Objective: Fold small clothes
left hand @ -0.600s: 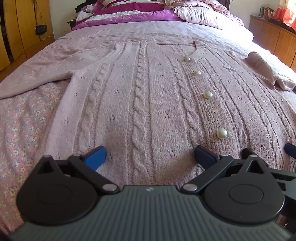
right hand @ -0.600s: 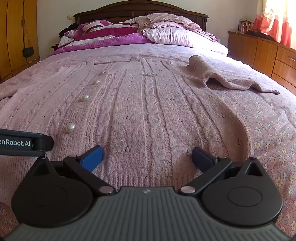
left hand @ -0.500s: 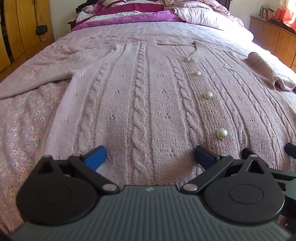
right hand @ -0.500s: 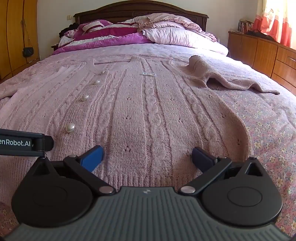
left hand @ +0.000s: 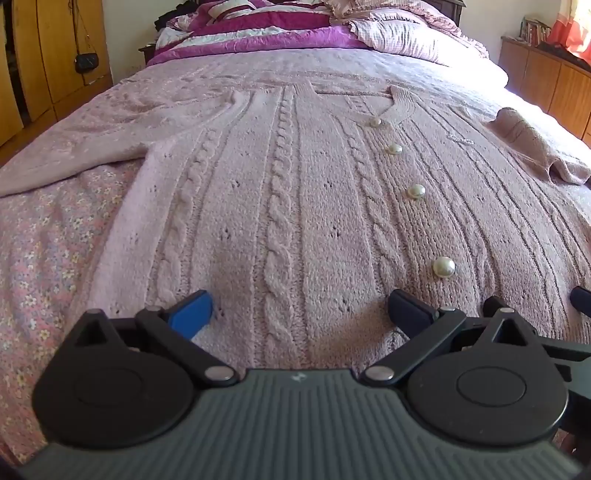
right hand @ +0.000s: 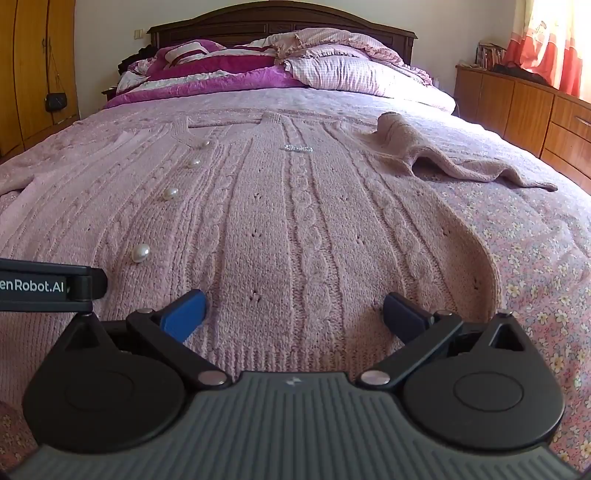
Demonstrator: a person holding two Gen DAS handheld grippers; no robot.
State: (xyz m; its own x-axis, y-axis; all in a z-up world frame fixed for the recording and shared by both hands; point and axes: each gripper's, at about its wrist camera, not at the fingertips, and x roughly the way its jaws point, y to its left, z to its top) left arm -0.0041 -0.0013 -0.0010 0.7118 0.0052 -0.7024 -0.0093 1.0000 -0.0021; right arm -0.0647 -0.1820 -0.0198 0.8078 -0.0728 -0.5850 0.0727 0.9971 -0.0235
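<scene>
A pink cable-knit cardigan (left hand: pixel 288 192) with pearl buttons (left hand: pixel 443 266) lies flat, front up, on the bed. Its left sleeve (left hand: pixel 92 147) stretches out to the left; its right sleeve (right hand: pixel 436 155) lies bunched at the right. My left gripper (left hand: pixel 301 312) hovers open over the hem on the garment's left half, nothing between its blue fingertips. My right gripper (right hand: pixel 295 314) stands open over the hem (right hand: pixel 295 354) on the right half, also holding nothing. The right gripper's fingertips (left hand: pixel 581 295) show at the left wrist view's right edge.
A floral pink bedspread (right hand: pixel 535 258) covers the bed. Pillows and a magenta quilt (right hand: pixel 229 79) pile up by the dark headboard (right hand: pixel 280 26). Wooden drawers (right hand: pixel 524 107) run along the right wall, a wardrobe (left hand: pixel 48 55) with a small black bag stands at the left.
</scene>
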